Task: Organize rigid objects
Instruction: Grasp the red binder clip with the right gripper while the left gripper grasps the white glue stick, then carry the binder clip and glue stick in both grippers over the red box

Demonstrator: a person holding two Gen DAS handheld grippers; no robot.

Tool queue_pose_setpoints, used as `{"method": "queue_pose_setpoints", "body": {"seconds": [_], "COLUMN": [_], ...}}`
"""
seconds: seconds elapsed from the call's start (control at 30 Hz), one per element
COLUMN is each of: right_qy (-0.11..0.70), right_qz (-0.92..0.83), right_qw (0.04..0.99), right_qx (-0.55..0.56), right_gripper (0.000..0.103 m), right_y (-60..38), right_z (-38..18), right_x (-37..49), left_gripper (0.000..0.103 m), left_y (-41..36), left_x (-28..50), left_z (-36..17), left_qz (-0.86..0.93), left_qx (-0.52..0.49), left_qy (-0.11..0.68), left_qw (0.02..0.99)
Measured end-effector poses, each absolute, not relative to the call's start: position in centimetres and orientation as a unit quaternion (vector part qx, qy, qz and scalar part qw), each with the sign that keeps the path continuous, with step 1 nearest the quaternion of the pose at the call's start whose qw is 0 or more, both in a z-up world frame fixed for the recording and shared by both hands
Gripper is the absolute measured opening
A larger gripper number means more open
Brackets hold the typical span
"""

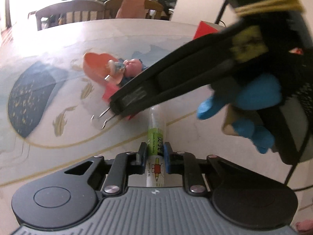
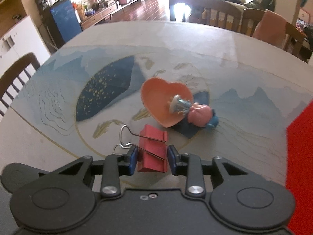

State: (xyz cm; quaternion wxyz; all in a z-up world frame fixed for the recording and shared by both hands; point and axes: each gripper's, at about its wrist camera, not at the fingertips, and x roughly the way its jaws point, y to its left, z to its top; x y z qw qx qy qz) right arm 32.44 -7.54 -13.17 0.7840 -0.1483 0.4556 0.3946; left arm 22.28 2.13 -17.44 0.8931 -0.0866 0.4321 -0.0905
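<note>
Fingers of our left hand-held gripper (image 1: 154, 154) clamped a glue stick (image 1: 155, 148); our right hand-held gripper (image 2: 151, 157) pinched a red binder clip (image 2: 153, 149) near the heart-shaped dish (image 2: 164, 105) on the counter (image 2: 244, 74).

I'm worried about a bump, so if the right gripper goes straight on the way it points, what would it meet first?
Probably the orange heart-shaped dish holding a small figurine; it lies ahead of the right gripper, which is shut on the red binder clip. Depth is unclear.
</note>
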Motion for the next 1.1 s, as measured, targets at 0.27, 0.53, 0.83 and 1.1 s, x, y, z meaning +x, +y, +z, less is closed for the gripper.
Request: {"method": "queue_pose_setpoints", "body": {"seconds": [0.27,0.53,0.83,1.1], "right_qy": [0.443,0.432,0.412,0.394], "right_qz": [0.371,0.346,0.327,0.322], "right_qw": [0.809,0.830,0.849,0.860], "right_qx": [-0.106,-0.075,-0.048,-0.033], "right_gripper": [0.031,0.031,0.031,0.031], "right_y": [-11.6,-16.5,-21.6,-25.5], "right_z": [-9.4,-6.4,-3.6,-2.0], "right_x": [32.4,32.1,32.4,33.0], "left_gripper": [0.017,0.017,0.017,0.017], "left_y": [2.6,2.3,0.9,-1.8], "left_x": [21.6,21.3,21.2,21.6], "left_z": [-17.2,-15.8,-12.4,-8.9], "left_qz": [-0.067,-0.047,-0.030,-0.023], "left_qx": [-0.130,-0.145,-0.143,-0.132], "left_qy": [0.443,0.440,0.427,0.405], "left_qw": [0.884,0.885,0.893,0.904]}}
